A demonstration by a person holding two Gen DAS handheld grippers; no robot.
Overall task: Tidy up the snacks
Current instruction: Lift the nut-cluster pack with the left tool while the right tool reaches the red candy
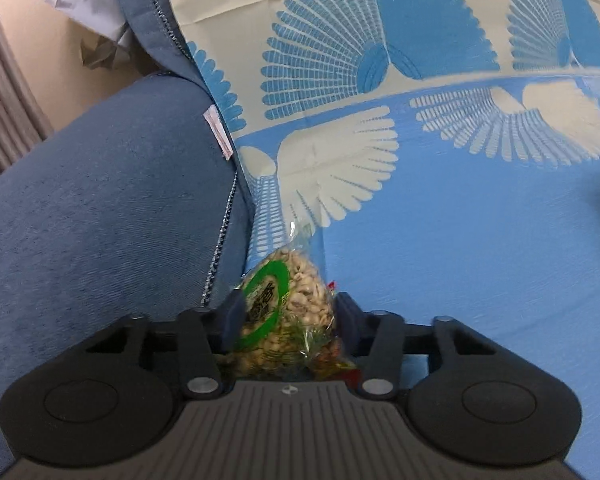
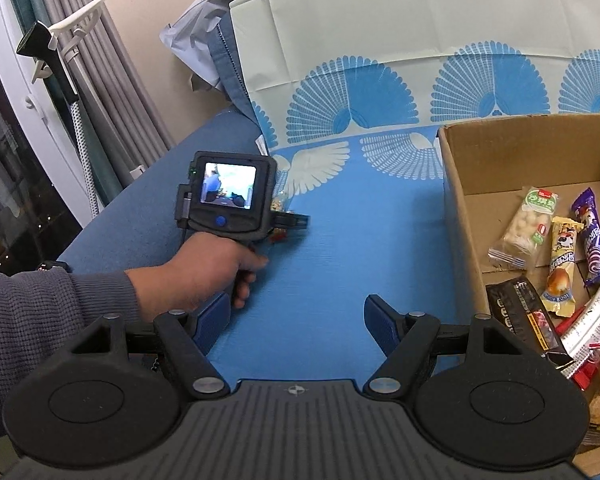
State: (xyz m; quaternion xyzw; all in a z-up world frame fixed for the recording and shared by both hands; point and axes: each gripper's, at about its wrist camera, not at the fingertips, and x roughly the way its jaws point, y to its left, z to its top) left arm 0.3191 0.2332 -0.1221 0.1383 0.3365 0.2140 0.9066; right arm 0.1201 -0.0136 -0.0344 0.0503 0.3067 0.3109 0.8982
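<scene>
My left gripper (image 1: 288, 320) is shut on a clear bag of peanuts (image 1: 296, 292) with a green ring label, held over the blue cloth next to the sofa arm. In the right wrist view the left gripper (image 2: 284, 216) shows from behind, held in a hand, with a bit of the peanut bag (image 2: 278, 202) past it. My right gripper (image 2: 296, 320) is open and empty above the blue cloth. A cardboard box (image 2: 456, 184) at the right holds several snack packs, among them a green-white pack (image 2: 524, 224), a yellow pack (image 2: 562, 264) and a purple pack (image 2: 592, 240).
A blue sofa arm (image 1: 100, 200) lies left of the cloth. The patterned blue-and-cream cloth (image 1: 460, 240) covers seat and backrest. Grey curtains (image 2: 112, 60) and a white rack (image 2: 56, 52) stand at the far left. A crumpled white bag (image 2: 192, 32) sits behind the sofa.
</scene>
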